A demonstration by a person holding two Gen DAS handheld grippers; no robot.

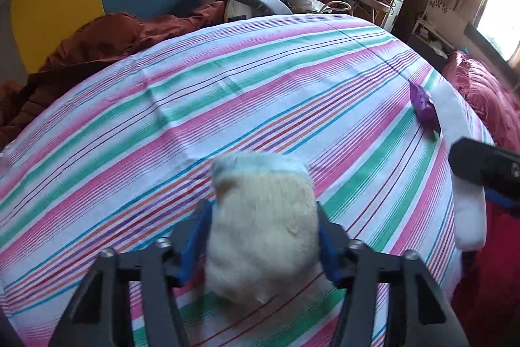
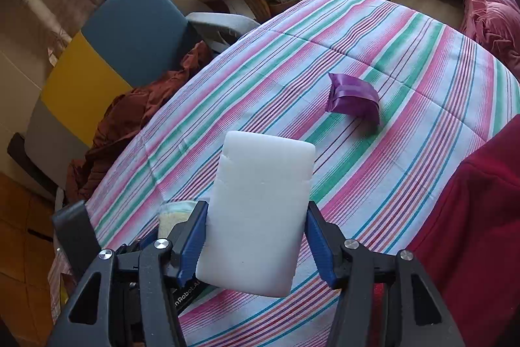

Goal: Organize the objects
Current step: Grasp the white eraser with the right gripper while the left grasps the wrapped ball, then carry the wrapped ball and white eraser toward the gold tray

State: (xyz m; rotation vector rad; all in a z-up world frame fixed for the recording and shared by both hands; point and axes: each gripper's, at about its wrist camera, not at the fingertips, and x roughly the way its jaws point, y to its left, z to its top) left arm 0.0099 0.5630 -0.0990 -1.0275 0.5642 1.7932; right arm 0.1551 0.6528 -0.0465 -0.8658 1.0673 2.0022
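We see a striped sheet (image 1: 260, 80) spread wide, with a rust cloth (image 1: 97, 44) bunched at its far left edge. Our right claw (image 2: 256, 236) is clenched on a white foam block (image 2: 260, 210), its blue pads (image 2: 195, 236) pressing both sides, held above the sheet. Our left claw (image 1: 263, 236) grips a cream fuzzy sponge (image 1: 263, 226) just over the sheet. A purple packet (image 2: 354, 100) lies on the sheet beyond the block, well apart from both claws.

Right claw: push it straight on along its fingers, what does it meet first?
Probably the striped cloth. The right claw, gripping a white block, points down at bare cloth; the purple packet lies off to the right. Depth unclear.
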